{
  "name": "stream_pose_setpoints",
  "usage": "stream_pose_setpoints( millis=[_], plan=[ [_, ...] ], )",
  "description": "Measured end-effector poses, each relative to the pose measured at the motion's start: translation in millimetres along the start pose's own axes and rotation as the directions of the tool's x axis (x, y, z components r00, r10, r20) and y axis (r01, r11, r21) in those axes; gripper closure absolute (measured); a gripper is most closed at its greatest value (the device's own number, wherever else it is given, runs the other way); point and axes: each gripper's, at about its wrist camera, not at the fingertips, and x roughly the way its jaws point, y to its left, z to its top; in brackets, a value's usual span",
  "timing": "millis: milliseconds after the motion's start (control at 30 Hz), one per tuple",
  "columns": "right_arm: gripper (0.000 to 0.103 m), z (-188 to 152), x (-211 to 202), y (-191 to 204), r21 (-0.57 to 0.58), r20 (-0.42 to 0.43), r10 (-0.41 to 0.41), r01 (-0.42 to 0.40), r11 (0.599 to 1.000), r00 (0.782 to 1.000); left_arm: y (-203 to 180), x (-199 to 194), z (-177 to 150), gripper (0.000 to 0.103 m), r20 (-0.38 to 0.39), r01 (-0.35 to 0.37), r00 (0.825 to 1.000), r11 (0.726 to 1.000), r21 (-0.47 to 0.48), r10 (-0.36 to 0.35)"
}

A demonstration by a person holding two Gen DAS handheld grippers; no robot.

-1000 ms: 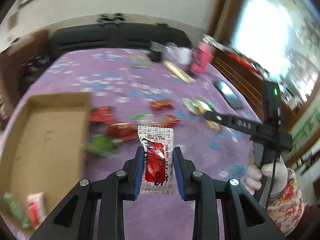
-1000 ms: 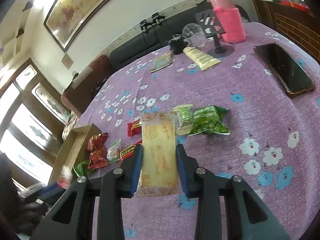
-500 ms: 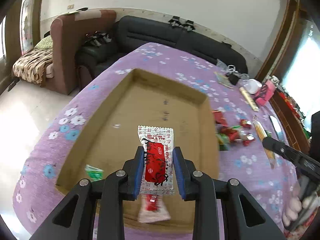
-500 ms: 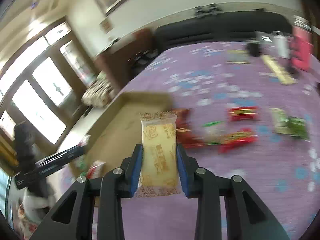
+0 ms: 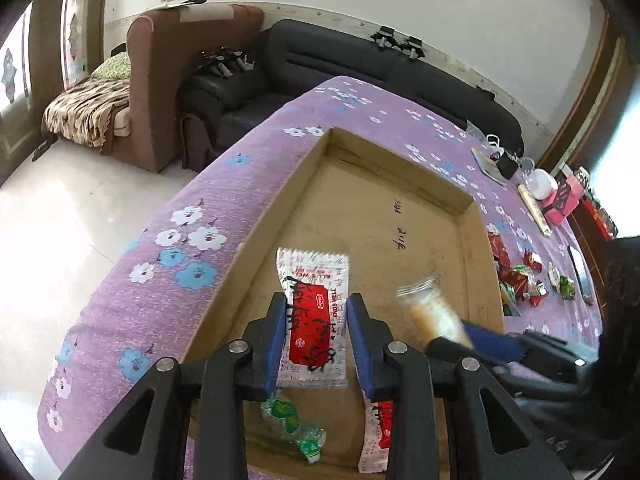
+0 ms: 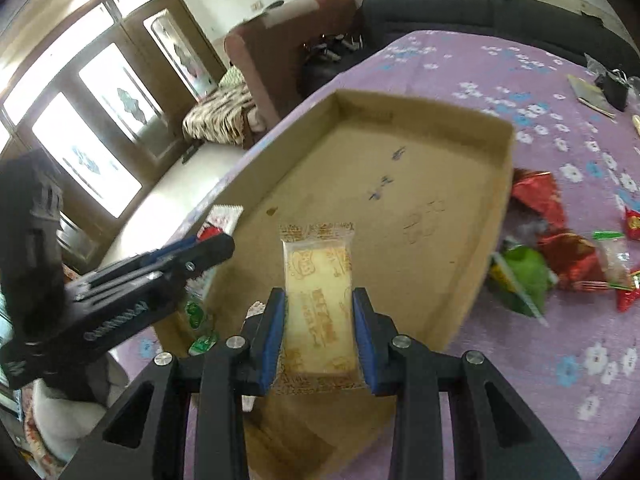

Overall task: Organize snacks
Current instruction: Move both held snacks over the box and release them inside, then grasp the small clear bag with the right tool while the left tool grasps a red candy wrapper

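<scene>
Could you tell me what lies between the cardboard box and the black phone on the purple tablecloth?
In the left wrist view, a loose pile of red and green snack packets lies on the tablecloth between the cardboard box and the phone.

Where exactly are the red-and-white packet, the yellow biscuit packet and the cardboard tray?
red-and-white snack packet [image 5: 314, 312]: left wrist view, on its red printed panel.
yellow biscuit packet [image 6: 318, 300]: right wrist view, on the middle of its wrapper.
shallow brown cardboard tray [image 6: 420, 168]: right wrist view, on its bare floor.
</scene>
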Motion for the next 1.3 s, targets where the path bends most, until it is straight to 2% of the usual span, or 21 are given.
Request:
stream_pose_setpoints(
  millis=[133, 300, 433, 533, 633, 833, 1067, 1200, 1300],
  plan=[
    [0.066, -2.1, -1.2, 6.6, -0.012, 0.017, -0.021, 0.021, 1.000, 1.000, 5.6, -8.3, 0.7, 0.058, 0.014, 0.018, 1.000, 0.999, -0.030, -0.017],
    [0.064, -2.2, -19.0, 5.5, -0.022, 0.057, -0.019, 0.020, 1.000, 0.998, -1.5, -23.1, -0.1, 0.053, 0.049, 0.038, 0.998, 0.999, -0.038, -0.036],
    [0.063, -4.8, -45.7, -11.0, -0.005, 0.106, -0.035, 0.036, 0.999, 0.994, -18.9, -34.4, -1.8, 0.046, 0.076, 0.067, 0.995, 0.998, -0.017, -0.065],
    [0.059, -9.3, -69.5, -41.5, 0.048, 0.141, -0.061, 0.055, 0.997, 0.988, -39.4, -41.2, -4.1, 0.040, 0.084, 0.100, 0.991, 0.995, 0.022, -0.101],
    [0.058, -14.2, -90.9, -84.5, 0.127, 0.165, -0.121, 0.100, 0.987, 0.979, -58.1, -43.3, -8.2, 0.038, 0.081, 0.124, 0.988, 0.990, 0.060, -0.129],
    [0.058, -32.9, -119.7, -173.3, 0.312, 0.161, -0.233, 0.175, 0.934, 0.959, -87.7, -41.3, -19.5, 0.038, 0.058, 0.181, 0.981, 0.979, 0.091, -0.187],
    [0.058, -25.5, -110.8, -195.4, 0.324, 0.164, -0.278, 0.214, 0.921, 0.946, -114.0, -42.4, -30.8, 0.038, 0.036, 0.204, 0.977, 0.969, 0.138, -0.211],
    [0.058, -9.9, -88.0, -198.9, 0.300, 0.136, -0.317, 0.265, 0.916, 0.939, -121.0, -42.3, -35.8, 0.037, 0.023, 0.211, 0.976, 0.965, 0.156, -0.217],
    [0.057, 2.7, -68.7, -197.3, 0.277, 0.107, -0.318, 0.279, 0.919, 0.942, -125.6, -40.8, -39.0, 0.037, 0.012, 0.217, 0.975, 0.963, 0.162, -0.222]
  ],
)
